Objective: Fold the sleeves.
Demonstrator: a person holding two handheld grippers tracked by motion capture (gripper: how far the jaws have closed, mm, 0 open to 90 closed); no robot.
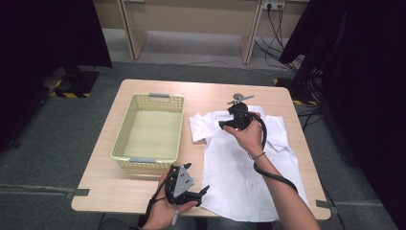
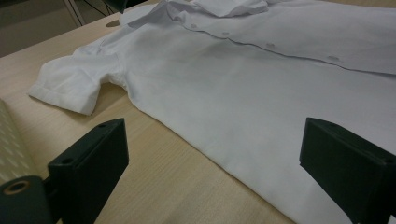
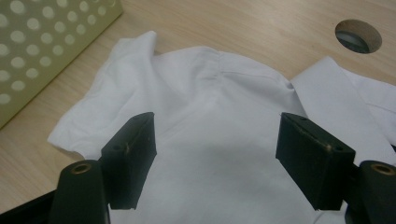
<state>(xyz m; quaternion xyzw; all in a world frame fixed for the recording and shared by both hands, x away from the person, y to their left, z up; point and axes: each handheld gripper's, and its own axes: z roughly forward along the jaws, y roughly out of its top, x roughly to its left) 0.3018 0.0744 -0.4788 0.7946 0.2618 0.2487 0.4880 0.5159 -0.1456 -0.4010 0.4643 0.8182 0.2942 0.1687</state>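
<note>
White short-sleeved button-up cotton shirt (image 1: 249, 163) lies spread flat on the right half of the pale wooden table (image 1: 103, 187), its left sleeve just beside the pale yellow perforated plastic basket (image 1: 151, 129). Right gripper (image 3: 217, 144) hovers over the shoulder and sleeve area, jaws spread apart with the cloth below and between them, nothing pinched. Left gripper (image 2: 215, 163) sits low at the table's near edge, jaws wide and released, the shirt's side edge running across the gap ahead.
</note>
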